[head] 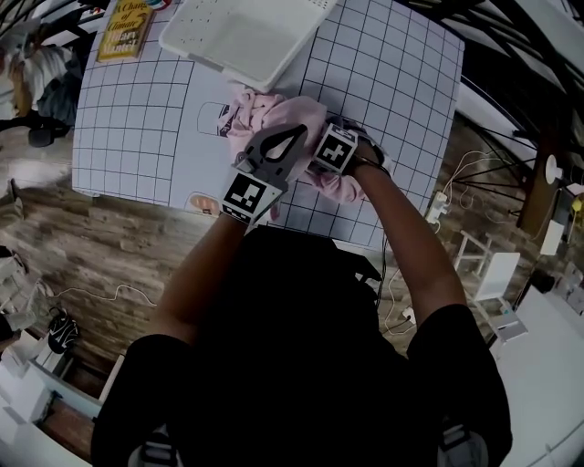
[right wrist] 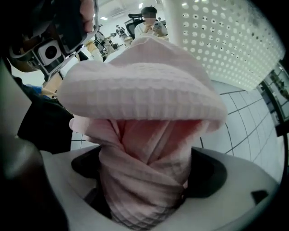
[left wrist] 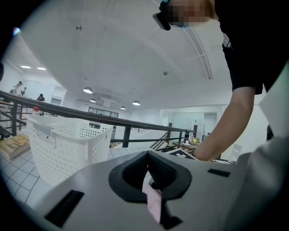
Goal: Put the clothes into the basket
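Observation:
A pink waffle-knit cloth lies bunched on the gridded table mat, just in front of the white perforated basket. Both grippers are at the cloth. My left gripper is shut on a thin fold of the pink cloth, with the basket standing to its left. My right gripper has its jaws spread wide. A thick twisted bundle of the cloth stands between them, with dark gaps at both sides. The basket wall rises close behind it.
A yellow book lies at the mat's far left corner beside the basket. The table's near edge is just under my arms, with wooden floor below. A person's forearm crosses the left gripper view at the right.

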The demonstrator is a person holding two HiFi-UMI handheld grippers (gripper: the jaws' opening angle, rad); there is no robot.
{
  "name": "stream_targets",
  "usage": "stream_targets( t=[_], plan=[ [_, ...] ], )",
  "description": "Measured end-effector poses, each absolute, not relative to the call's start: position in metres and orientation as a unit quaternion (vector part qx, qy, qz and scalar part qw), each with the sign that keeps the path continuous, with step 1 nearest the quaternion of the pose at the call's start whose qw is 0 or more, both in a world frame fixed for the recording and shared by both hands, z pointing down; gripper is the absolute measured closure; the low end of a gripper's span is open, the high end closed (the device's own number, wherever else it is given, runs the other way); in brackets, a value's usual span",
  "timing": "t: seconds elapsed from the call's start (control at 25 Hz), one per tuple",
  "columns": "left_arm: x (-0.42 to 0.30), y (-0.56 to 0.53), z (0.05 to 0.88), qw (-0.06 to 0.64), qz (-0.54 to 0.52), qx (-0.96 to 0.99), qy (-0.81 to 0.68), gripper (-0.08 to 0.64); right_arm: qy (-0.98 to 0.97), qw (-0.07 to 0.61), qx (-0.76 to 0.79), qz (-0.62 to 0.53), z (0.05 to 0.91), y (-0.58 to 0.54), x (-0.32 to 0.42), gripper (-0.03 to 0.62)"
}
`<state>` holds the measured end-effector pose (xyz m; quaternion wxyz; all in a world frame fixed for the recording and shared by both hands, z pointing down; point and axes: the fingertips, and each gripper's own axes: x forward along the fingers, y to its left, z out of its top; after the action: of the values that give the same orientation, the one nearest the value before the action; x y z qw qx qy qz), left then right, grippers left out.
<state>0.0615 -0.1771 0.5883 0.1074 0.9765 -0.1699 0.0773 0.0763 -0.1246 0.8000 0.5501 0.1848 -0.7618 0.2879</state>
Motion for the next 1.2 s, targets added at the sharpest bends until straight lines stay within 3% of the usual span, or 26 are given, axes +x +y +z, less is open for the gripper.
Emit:
stream_targets(
  t=[0.08,0.2,0.44,1.2],
  plan=[
    [0.061,-0.178,0.588,0.107,0.077,0.976,-0.173,0.557,-0.756,0.558,0.188,0.286,0.800,-0.123,0.075,0.053],
    [0.059,-0.178,0.587,0.105,0.078,0.975,-0.178,0.557,-0.751,0.566,0.185,0.285,0.799,-0.120,0.072,0.158],
    [0.050,-0.174,0.583,0.097,0.082,0.974,-0.190,0.557,-0.752,0.560,0.195,0.289,0.793,-0.119,0.071,0.253],
    [-0.005,-0.152,0.514,0.051,0.059,0.970,-0.230,0.557,-0.775,0.517,0.254,0.260,0.685,-0.098,0.057,0.287]
  ],
)
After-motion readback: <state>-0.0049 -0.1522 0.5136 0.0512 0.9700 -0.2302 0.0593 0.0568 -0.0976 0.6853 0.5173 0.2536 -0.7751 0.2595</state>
